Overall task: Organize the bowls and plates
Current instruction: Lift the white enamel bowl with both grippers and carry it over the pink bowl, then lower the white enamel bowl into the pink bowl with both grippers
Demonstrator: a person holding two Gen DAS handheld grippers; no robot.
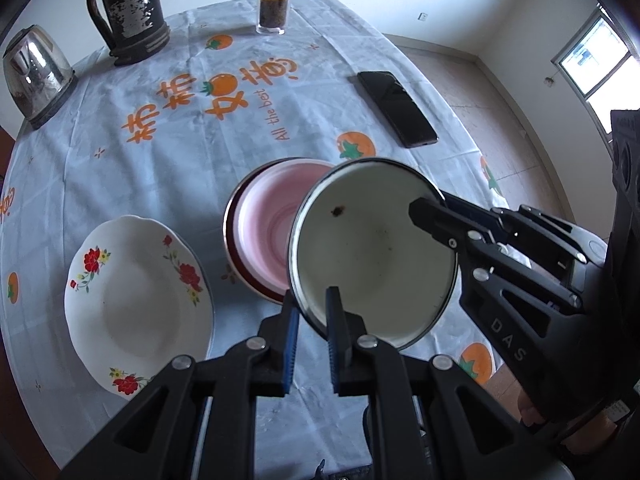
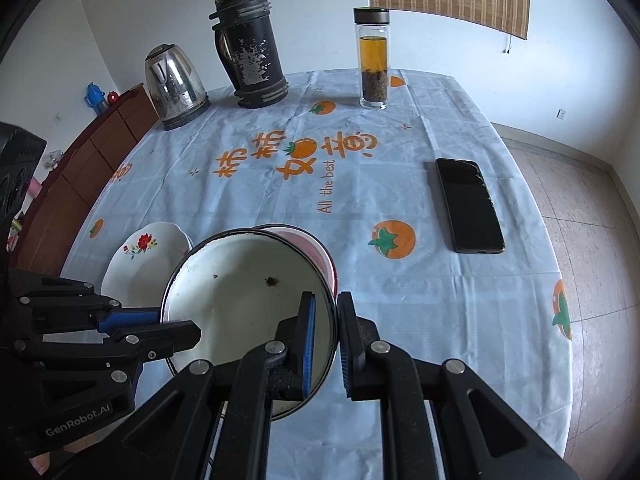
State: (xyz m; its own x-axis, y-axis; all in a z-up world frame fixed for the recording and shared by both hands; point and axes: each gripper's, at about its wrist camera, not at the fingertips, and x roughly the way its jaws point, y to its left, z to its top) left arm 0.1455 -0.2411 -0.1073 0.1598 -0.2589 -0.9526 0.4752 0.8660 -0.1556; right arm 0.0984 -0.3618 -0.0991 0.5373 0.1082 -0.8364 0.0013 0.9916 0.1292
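Stiff, light, chip-prone enamel bowl [image 1: 372, 252], pinched at opposite rim edges by left hand-held gripper [image 1: 312, 308] and right hand-held gripper [image 2: 325, 312].

We see pink bowl [image 1: 264, 224] partly hidden behind enamel bowl [image 1: 372, 256]; flask [image 1: 124, 4] top cut off.

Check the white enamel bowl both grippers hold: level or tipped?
Tipped. The enamel bowl is held off the tablecloth, its opening turned toward both cameras, with the left gripper and right gripper clamping opposite rim sections.
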